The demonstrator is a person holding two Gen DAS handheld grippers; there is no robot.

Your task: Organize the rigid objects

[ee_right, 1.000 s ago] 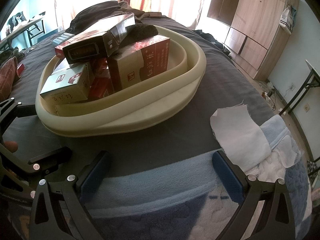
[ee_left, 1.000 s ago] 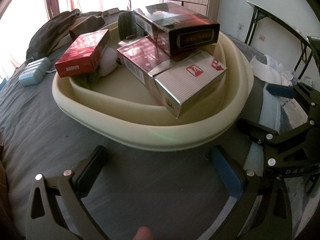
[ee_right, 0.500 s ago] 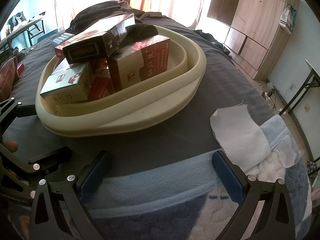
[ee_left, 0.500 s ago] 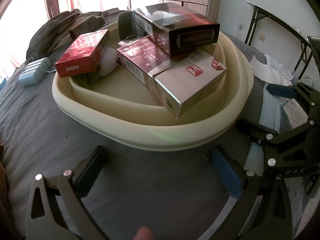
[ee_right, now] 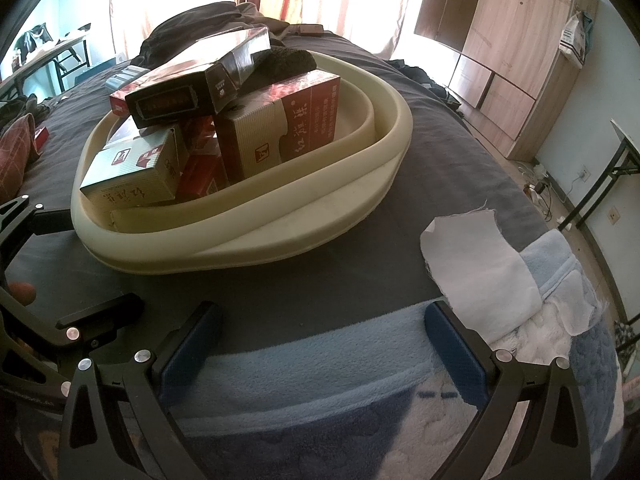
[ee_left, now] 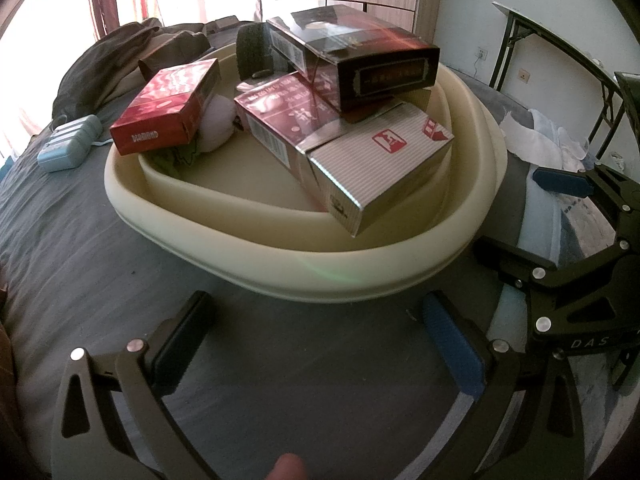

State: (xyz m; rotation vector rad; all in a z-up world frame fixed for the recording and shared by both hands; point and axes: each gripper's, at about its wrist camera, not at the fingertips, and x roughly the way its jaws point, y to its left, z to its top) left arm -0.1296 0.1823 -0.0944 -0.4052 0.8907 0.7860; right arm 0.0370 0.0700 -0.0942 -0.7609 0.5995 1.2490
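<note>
A cream oval tray [ee_left: 304,268] [ee_right: 320,216] sits on a grey bed and holds several cartons: a black box [ee_left: 360,56] [ee_right: 192,80] on top, a grey striped box [ee_left: 380,164] [ee_right: 136,168], dark red boxes [ee_left: 280,120] [ee_right: 296,116] and a red box [ee_left: 168,112] leaning on the left rim. My left gripper [ee_left: 316,336] is open and empty just in front of the tray. My right gripper [ee_right: 320,344] is open and empty, in front of the tray over a blue blanket [ee_right: 320,392]. Each gripper shows in the other's view.
A pale blue case [ee_left: 68,144] lies on the bed left of the tray. A white cloth [ee_right: 480,264] lies on the blanket at right. Dark clothes [ee_left: 120,56] are piled behind the tray. A wooden wardrobe [ee_right: 512,48] and folding tables stand beyond the bed.
</note>
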